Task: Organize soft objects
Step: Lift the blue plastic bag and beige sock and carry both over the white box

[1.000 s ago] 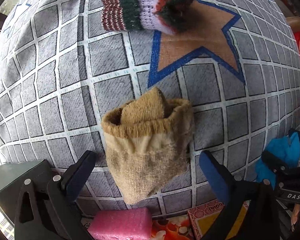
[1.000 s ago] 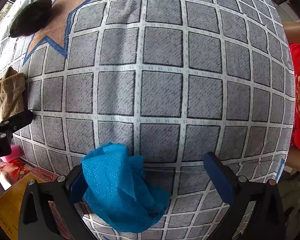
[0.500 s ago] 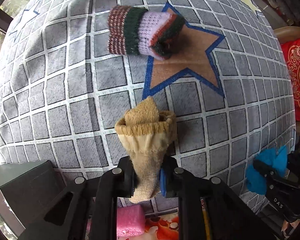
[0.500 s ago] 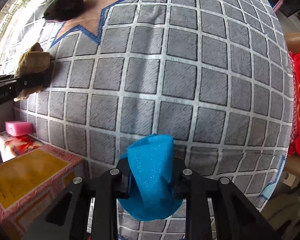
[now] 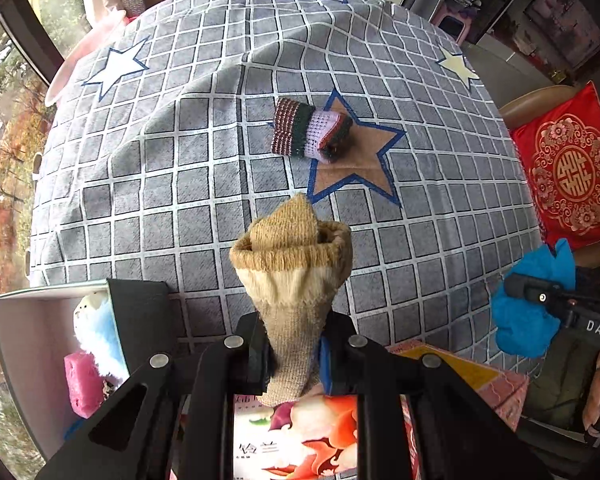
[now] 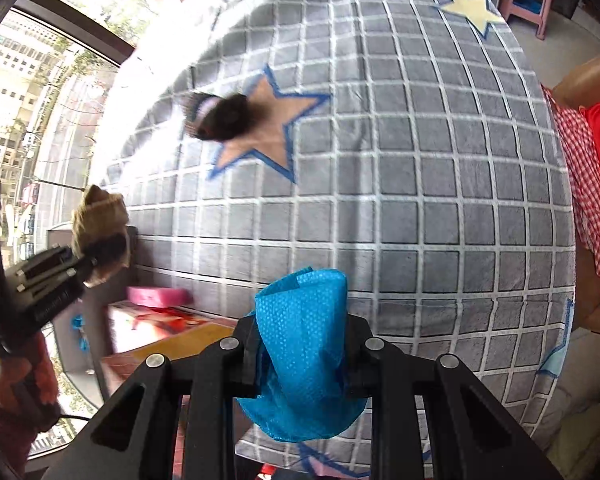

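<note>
My left gripper (image 5: pixel 294 354) is shut on a rolled tan sock (image 5: pixel 292 264), held up off the grey checked tablecloth (image 5: pixel 172 184). My right gripper (image 6: pixel 302 354) is shut on a crumpled blue cloth (image 6: pixel 304 320), also lifted above the table. Each gripper shows in the other's view: the right one with the blue cloth (image 5: pixel 528 308) at the right edge, the left one with the tan sock (image 6: pixel 98 224) at the left edge. A striped knitted roll (image 5: pixel 310 132) lies on the brown star (image 5: pixel 356 160) further back on the table.
A dark open box (image 5: pixel 136 320) below the table's near edge holds a pale blue plush (image 5: pixel 96 328) and a pink sponge (image 5: pixel 80 384). A printed red box (image 5: pixel 300 436) lies beneath my left gripper. A red cushion (image 5: pixel 568 168) sits on a chair at right.
Both grippers closed from open, the left on the tan sock and the right on the blue cloth, then rose with them off the tablecloth. The table now looks farther away.
</note>
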`<state>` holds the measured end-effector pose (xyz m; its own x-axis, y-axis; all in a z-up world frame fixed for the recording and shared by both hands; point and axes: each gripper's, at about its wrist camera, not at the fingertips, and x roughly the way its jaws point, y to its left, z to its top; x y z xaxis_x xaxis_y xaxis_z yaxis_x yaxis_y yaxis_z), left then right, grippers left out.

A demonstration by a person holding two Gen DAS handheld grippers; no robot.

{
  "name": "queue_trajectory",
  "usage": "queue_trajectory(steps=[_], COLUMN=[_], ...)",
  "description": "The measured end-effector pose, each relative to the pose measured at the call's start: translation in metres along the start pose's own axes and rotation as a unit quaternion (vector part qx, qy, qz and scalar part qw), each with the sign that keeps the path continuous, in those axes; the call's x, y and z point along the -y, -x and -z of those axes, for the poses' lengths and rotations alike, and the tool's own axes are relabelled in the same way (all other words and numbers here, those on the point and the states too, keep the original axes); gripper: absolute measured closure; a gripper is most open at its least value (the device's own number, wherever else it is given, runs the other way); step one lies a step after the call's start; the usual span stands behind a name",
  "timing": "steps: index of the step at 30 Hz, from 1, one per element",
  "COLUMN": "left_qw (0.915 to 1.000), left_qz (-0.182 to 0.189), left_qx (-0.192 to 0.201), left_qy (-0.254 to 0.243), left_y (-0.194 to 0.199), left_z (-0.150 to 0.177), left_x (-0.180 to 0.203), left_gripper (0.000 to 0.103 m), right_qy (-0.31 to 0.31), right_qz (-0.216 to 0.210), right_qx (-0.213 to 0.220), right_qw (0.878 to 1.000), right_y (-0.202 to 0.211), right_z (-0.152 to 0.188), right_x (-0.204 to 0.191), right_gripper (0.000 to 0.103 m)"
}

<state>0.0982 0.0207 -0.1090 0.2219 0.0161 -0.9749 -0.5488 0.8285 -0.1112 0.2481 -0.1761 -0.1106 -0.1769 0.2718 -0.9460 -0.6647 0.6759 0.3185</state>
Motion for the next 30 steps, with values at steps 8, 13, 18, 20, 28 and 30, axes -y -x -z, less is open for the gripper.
queue_trajectory(steps=[8, 13, 18, 20, 28, 30], left_qw=[0.9993, 0.9985, 0.9978, 0.9974, 0.9963, 0.9959], left_qz=[0.013, 0.024, 0.03, 0.033, 0.036, 0.035], left_qx=[0.033, 0.045, 0.055, 0.06, 0.068, 0.068], left_qy=[-0.016, -0.02, -0.022, -0.023, -0.039, -0.049], left_y=[0.04, 0.059, 0.075, 0.081, 0.097, 0.099], left_z=[0.032, 0.051, 0.07, 0.077, 0.107, 0.115], left_x=[-0.002, -0.007, -0.012, -0.013, -0.018, -0.018], left_gripper=[0.084, 0.084, 0.083, 0.083, 0.083, 0.083], right_qy=[0.025, 0.016, 0.019, 0.022, 0.034, 0.037], right_qz=[-0.009, -0.01, -0.01, -0.012, -0.023, -0.024], right_qx=[0.027, 0.042, 0.059, 0.065, 0.064, 0.061], right_qw=[0.999, 0.999, 0.998, 0.998, 0.997, 0.997], right_y=[0.032, 0.05, 0.071, 0.078, 0.085, 0.082], right_z=[0.011, 0.02, 0.03, 0.036, 0.062, 0.068], right_x=[-0.047, -0.061, -0.076, -0.084, -0.118, -0.126], right_gripper=[0.076, 0.076, 0.076, 0.076, 0.076, 0.076])
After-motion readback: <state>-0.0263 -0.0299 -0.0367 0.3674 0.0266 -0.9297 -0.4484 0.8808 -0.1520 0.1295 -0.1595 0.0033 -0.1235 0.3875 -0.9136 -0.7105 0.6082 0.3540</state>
